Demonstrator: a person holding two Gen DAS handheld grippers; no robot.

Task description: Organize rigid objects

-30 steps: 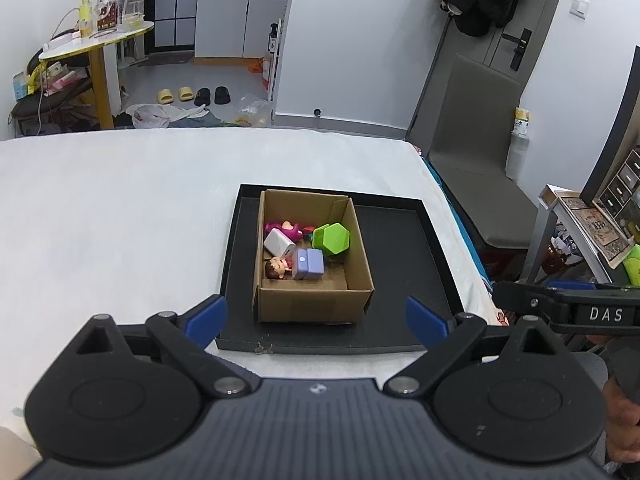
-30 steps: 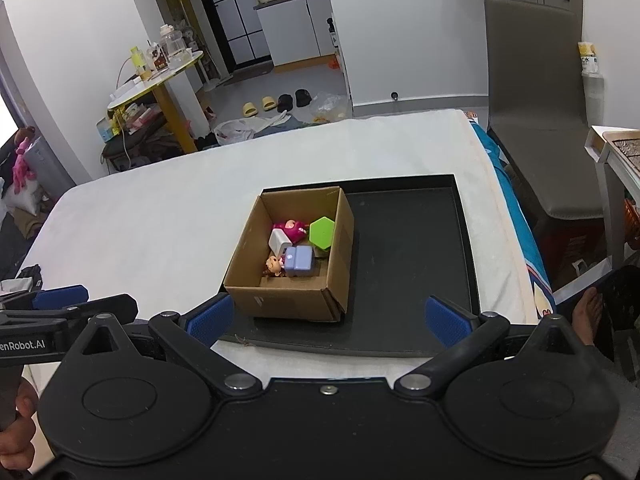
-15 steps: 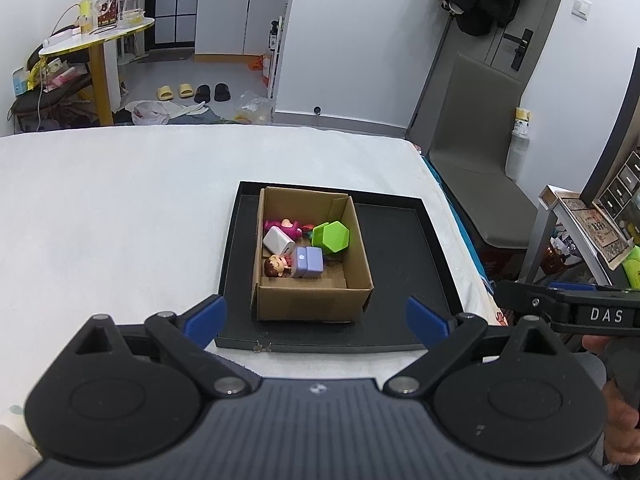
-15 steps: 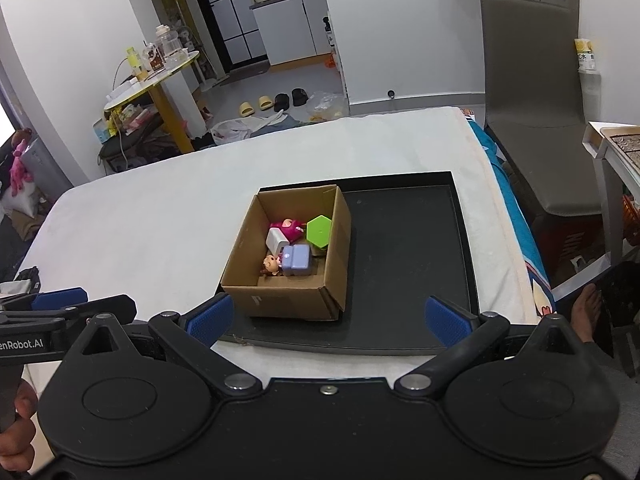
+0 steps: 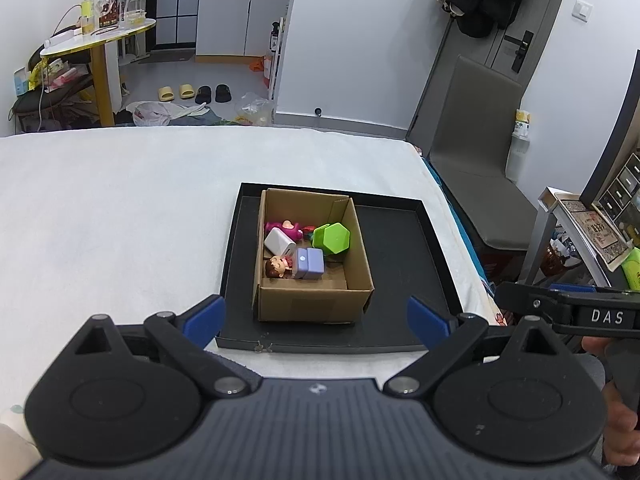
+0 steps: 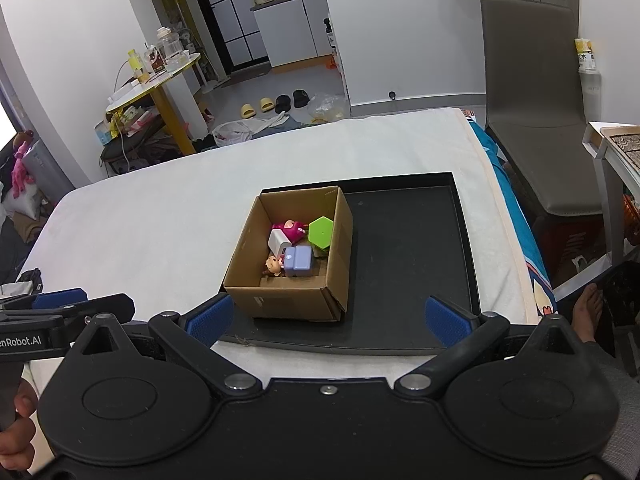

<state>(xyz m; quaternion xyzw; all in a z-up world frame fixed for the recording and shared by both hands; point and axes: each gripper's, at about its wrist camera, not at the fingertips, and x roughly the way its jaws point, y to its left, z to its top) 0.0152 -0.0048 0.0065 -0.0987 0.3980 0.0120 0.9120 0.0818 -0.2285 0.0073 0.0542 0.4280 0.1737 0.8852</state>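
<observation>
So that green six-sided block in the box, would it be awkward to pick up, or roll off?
The green hexagonal block looks like hard, smooth plastic, so it is probably stiff and a bit slippery. Its flat faces should give the tongs parallel sides to pinch. It leans among the other toys in the cardboard box, so it may tip when nudged, though hardly roll far.

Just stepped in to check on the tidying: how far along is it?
Looks nearly done: the green hexagon, white block, lilac block, pink toy and small doll all lie in the cardboard box on the black tray. Nothing is in hand: left tool and right tool are open. No loose items show.
</observation>
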